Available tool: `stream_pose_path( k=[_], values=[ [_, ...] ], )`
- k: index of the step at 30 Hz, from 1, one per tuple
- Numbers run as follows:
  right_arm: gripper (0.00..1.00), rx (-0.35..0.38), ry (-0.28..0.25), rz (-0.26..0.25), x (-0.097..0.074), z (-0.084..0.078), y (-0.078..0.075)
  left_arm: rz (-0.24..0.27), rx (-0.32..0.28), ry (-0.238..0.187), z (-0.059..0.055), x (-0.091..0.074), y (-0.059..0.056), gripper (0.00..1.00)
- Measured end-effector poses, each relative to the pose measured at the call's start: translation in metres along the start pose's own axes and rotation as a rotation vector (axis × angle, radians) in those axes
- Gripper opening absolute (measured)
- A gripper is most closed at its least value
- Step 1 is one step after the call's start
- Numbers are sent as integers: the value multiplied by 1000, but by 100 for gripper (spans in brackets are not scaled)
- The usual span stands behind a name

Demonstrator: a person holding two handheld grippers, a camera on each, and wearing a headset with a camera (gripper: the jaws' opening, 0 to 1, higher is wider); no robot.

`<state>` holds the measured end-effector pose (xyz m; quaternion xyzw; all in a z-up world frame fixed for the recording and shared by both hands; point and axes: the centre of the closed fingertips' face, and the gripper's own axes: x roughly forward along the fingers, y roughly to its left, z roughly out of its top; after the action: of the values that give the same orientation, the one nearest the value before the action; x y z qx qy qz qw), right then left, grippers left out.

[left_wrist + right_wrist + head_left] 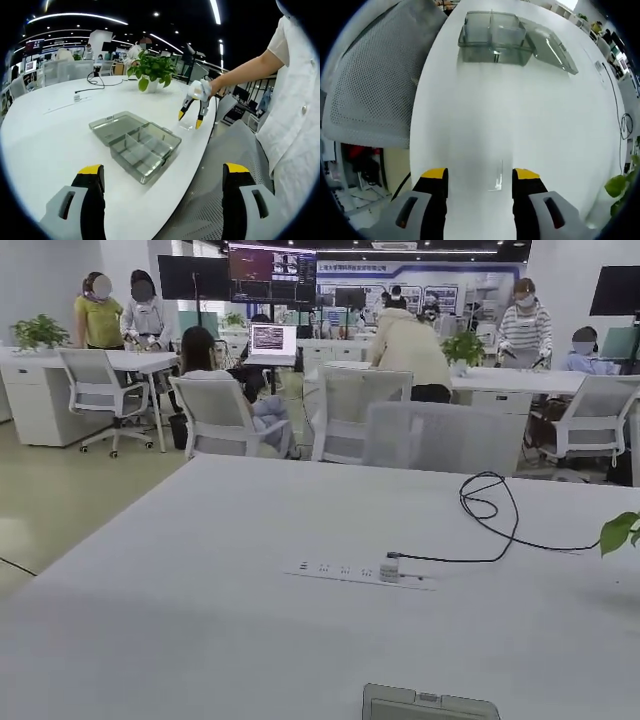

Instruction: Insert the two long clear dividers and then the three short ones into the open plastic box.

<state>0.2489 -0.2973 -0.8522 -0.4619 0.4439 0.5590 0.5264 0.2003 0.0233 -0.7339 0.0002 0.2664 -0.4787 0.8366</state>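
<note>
1. The left gripper (164, 170) hangs at the edge of the table (45, 150). Its fingers (92, 172) are spread wide and there is nothing between them.
2. The box (145, 150) sits ahead of those fingers, a little toward the left one. Its lid (114, 124) lies open and flat on the far side.
3. Clear walls split the box into compartments, though I cannot make out how many.
4. Past the box, toward the right finger's side, an arm (245, 70) reaches in with the right gripper (190, 119). It points down at the table with its tips close over the surface.
5. In the right gripper view, its own fingers (434, 175) stand well apart and grip nothing.
6. A short clear divider (497, 177) lies on the table between them, nearer the right finger. It appears to touch neither.
7. From there the box is straight ahead of the fingertips and well apart from them. Its lid lies over on the right finger's side.
8. A mesh chair (375, 75) stands off the left finger's side, past the table edge.
9. A plant (620, 185) shows far out on the right finger's side, with a black cable (619, 107) running ahead of it.
10. In the head view a power strip (355, 572) lies flat on the table with the cable plugged into it. People (410, 350) stand and sit at desks beyond.
</note>
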Motion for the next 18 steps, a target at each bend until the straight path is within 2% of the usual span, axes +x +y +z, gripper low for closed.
stream_pose_path(
  k=[4,7,18],
  values=[
    [50,2,15,0,5,-6,-2,2,-2,1,0,0,1,100],
    [46,-8,15,-15,4,-6,-5,2,-4,3,-1,-1,0,100],
    [40,3,13,-20,4,-5,-3,-1,-9,3,-3,0,0,100]
  ],
)
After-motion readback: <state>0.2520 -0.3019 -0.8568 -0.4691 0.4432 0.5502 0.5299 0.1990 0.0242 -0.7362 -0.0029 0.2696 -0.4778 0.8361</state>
